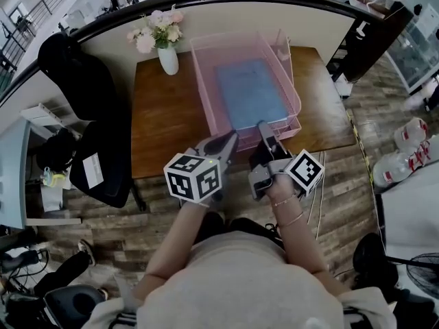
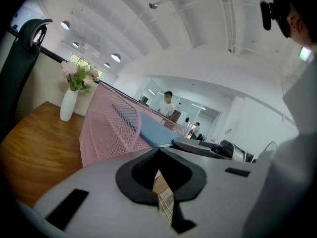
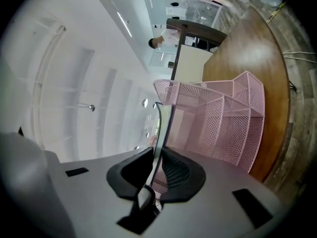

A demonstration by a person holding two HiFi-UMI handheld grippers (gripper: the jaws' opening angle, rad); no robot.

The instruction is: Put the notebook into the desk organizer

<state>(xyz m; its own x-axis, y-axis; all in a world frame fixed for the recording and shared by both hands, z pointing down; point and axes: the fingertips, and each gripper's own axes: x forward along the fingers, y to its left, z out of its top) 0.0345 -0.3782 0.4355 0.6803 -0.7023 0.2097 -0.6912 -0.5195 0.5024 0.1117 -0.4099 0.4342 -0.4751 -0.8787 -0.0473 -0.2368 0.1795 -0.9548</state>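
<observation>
The blue notebook (image 1: 250,94) lies flat inside the pink mesh desk organizer (image 1: 206,81) on the wooden desk (image 1: 164,122). My right gripper (image 1: 264,127) reaches over the organizer's near rim. In the right gripper view the notebook (image 3: 162,128) runs edge-on between the jaws of the right gripper (image 3: 156,167), with both pads against it. My left gripper (image 1: 230,139) hovers just left of it at the organizer's front edge. Its jaws are drawn together to a thin slit, and the left gripper (image 2: 161,182) holds nothing. From there the organizer (image 2: 109,128) and the notebook (image 2: 153,130) lie straight ahead.
A white vase of flowers (image 1: 168,59) stands at the desk's back left, beside the organizer. A black office chair (image 1: 96,136) sits left of the desk. A curved partition wall runs behind the desk. Bare wood shows left of the organizer.
</observation>
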